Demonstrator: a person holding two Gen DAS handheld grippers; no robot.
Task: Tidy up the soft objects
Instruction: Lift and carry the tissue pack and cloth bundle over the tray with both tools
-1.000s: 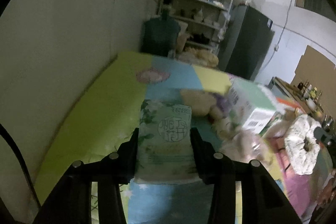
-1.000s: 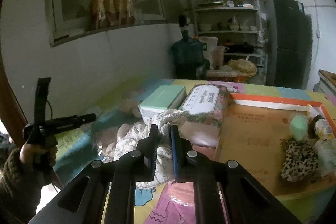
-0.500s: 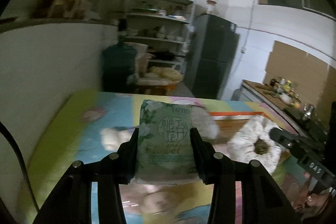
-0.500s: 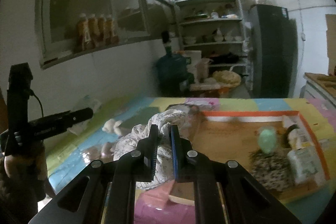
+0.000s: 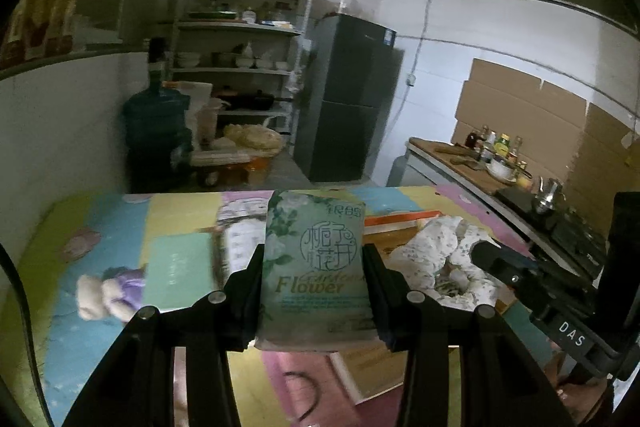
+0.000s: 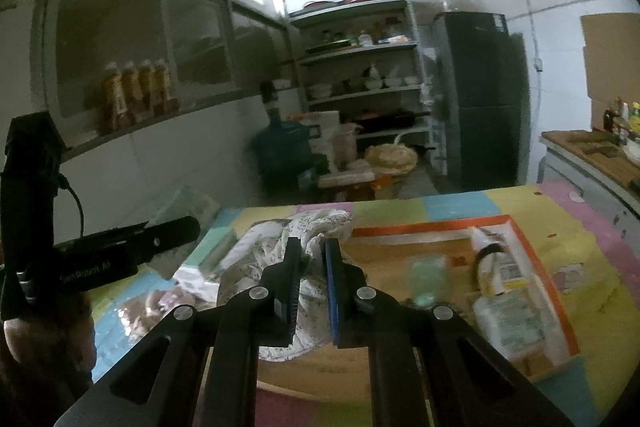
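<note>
over the last second both hands have swung right, from the far-left stretch of the mat toward the cardboard box [image 6: 532, 251]. the left gripper [image 5: 314, 267] stays clenched on the green tissue pack [image 5: 316, 259], the right gripper [image 6: 312, 267] pinched on the floral cloth [image 6: 304, 231], both aloft just left of the box. dropping them in looks next.

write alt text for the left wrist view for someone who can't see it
The left tongs clamp an upright green tissue pack printed "Flower" above a pastel patchwork mat. On the mat to the left lie a small plush toy and a green box; to the right, the right tongs hold a floral cloth.
</note>
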